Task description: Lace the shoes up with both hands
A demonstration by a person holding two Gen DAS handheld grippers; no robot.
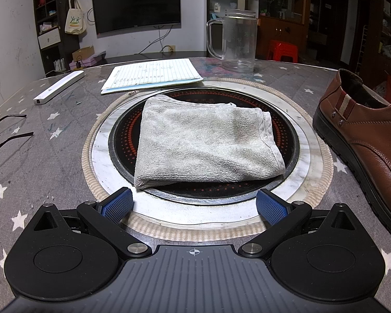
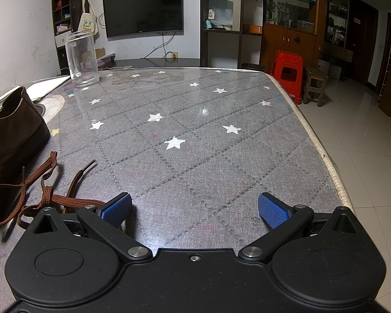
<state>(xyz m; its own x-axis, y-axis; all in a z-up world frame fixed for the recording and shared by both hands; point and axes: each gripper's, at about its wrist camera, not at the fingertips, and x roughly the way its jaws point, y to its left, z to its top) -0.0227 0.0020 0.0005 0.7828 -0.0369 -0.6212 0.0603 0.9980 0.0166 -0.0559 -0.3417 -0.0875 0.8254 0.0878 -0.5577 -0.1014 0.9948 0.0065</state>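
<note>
The brown leather shoe (image 1: 362, 140) with the thick black sole sits on the grey table (image 2: 195, 135) with white stars, between the two tongs. It is off to the right of the left tongs (image 1: 194, 203) and off to the left of the right tongs (image 2: 194, 210). Its long side runs from far to near.

The flat brown shoelace (image 2: 47, 195) lies loose on the table in a messy tangle. It is just beside the right tongs' left pad, so the right tongs look nearer to it. One dark lace tip (image 2: 90, 163) points away across the table.

Both tongs are wide apart and hold nothing.

The left tongs face a folded grey-white towel (image 1: 206, 140) on a round black plate.

The shoe is cut off at the picture edge in both views. Its toe and most lace holes cannot be seen, and I cannot tell where the lace goes through.
</note>
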